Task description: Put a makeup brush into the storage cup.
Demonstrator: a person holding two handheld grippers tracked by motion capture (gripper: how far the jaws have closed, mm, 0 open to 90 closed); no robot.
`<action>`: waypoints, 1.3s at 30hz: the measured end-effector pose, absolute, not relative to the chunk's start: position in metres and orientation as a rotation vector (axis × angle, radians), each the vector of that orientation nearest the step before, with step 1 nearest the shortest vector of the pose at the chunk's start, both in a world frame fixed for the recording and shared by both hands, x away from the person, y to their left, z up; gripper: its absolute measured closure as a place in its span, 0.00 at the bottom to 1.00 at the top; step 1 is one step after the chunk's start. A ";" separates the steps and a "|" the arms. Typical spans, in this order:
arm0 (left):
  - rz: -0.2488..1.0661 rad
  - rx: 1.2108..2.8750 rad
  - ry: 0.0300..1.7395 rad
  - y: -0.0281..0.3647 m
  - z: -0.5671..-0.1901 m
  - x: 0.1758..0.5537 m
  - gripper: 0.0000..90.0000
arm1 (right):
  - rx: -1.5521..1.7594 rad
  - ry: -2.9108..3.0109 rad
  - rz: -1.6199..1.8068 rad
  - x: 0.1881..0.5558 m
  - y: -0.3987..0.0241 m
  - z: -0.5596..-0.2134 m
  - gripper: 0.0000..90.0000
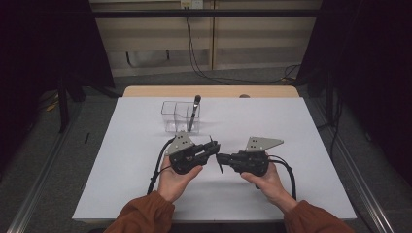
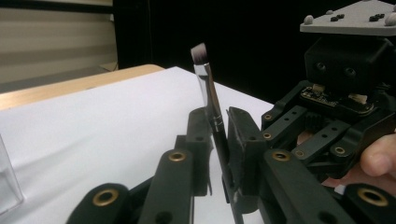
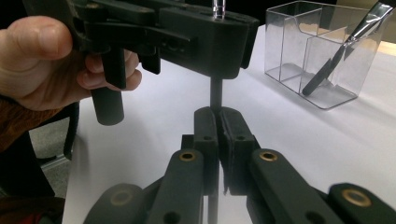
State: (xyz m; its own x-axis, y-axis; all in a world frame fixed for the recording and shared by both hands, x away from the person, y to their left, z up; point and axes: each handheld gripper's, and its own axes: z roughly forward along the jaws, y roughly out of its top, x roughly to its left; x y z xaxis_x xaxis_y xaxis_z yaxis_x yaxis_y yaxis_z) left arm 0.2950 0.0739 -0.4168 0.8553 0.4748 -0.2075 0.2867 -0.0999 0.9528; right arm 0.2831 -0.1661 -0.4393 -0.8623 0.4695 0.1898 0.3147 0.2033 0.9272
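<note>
Makeup brush (image 2: 208,95) stands nearly upright between both grippers, its dark bristle tip above the left gripper's fingertips and its thin black handle running down through them. Left gripper (image 1: 212,146) has its 2 pads clamped on the handle, 1 on each side, as the left gripper view shows close up. Right gripper (image 1: 219,158) sits just beside it, tips almost meeting; in the right gripper view its jaws are pressed together on the lower end of the same handle, right under the left gripper's fingers. Each hand (image 1: 176,178) cradles its tool from below, low over the white table sheet (image 1: 121,160). Beyond the fingertips, well apart, stands a clear divided organizer (image 1: 177,115) with a 2nd brush (image 1: 195,110) leaning in 1 of its compartments.
</note>
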 end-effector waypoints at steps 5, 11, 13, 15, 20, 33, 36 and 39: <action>0.165 1.703 0.590 0.074 -0.416 0.294 0.91 | 0.761 2.333 1.739 0.282 -0.165 -0.440 0.96; 0.212 1.700 0.578 0.074 -0.413 0.292 0.95 | 0.746 2.337 1.736 0.281 -0.163 -0.440 0.98; 0.157 1.679 0.606 0.077 -0.412 0.292 0.95 | 0.743 2.341 1.726 0.281 -0.162 -0.441 0.97; 0.184 1.693 0.590 0.076 -0.409 0.290 0.95 | 0.741 2.344 1.737 0.281 -0.162 -0.441 0.97; 0.181 1.686 0.586 0.076 -0.408 0.291 0.95 | 0.743 2.333 1.741 0.282 -0.164 -0.441 0.96; 0.192 1.686 0.577 0.080 -0.406 0.293 0.95 | 0.766 2.312 1.727 0.281 -0.168 -0.440 0.63; 0.192 1.689 0.577 0.082 -0.406 0.294 0.95 | 0.780 2.289 1.713 0.281 -0.170 -0.438 0.51; 0.198 1.687 0.582 0.082 -0.406 0.294 0.95 | 0.779 2.273 1.713 0.281 -0.172 -0.437 0.42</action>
State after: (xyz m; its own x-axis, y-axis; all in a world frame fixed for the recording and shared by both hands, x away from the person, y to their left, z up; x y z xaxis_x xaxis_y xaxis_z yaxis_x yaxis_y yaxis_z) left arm 0.2941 0.0824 -0.4061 0.8567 0.4799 -0.1893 0.2650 -0.0945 0.9596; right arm 0.2809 -0.1719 -0.4373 -0.8438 0.5128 0.1580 0.2932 0.1939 0.9362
